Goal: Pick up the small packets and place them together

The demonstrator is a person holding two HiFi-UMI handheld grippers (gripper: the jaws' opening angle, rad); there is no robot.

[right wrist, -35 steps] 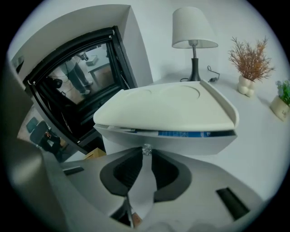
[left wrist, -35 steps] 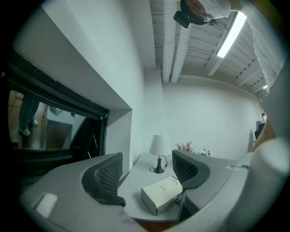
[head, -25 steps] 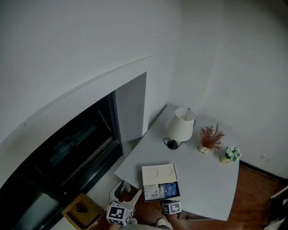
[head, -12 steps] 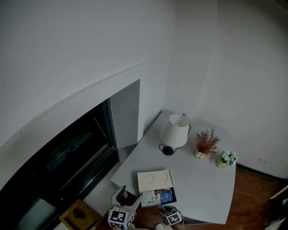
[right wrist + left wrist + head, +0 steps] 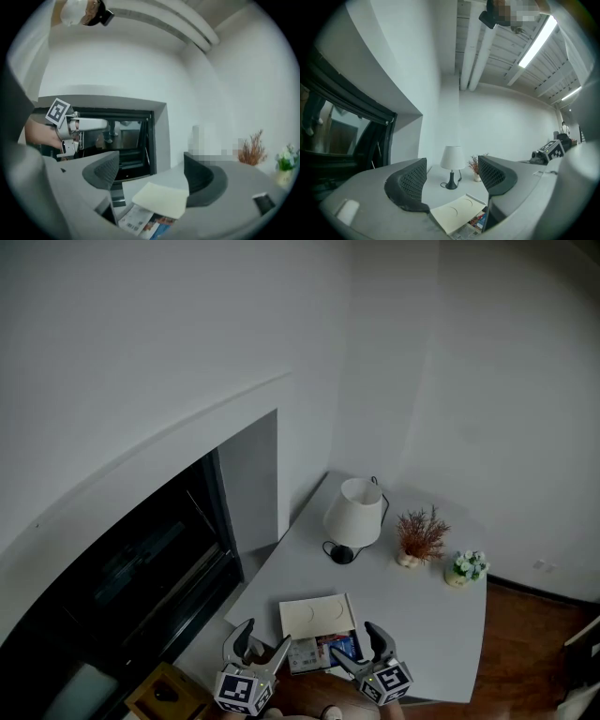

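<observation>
A cream lid [image 5: 317,615] lies flat on the grey table [image 5: 422,624], with colourful printed packets [image 5: 323,651] at its near edge. My left gripper [image 5: 260,645] hovers off the table's near left corner, open and empty. In the left gripper view the left gripper [image 5: 452,180] frames the lid [image 5: 457,218] and the packets [image 5: 477,221] below. My right gripper [image 5: 361,650] is just right of the packets; its jaws are opening, with nothing pressed between them. The right gripper [image 5: 150,176] looks over the lid [image 5: 161,199] and the packets [image 5: 140,220].
A white lamp [image 5: 352,517], a dried reddish plant [image 5: 419,538] and a small flower pot [image 5: 464,568] stand along the table's far side. A dark glazed recess [image 5: 141,568] fills the left wall. A wooden box [image 5: 164,682] sits on the floor below.
Both grippers have risen further into the head view. The right gripper's jaws, shut near the packets before, now stand wide apart. The camera has tilted, shifting the table up and left.
</observation>
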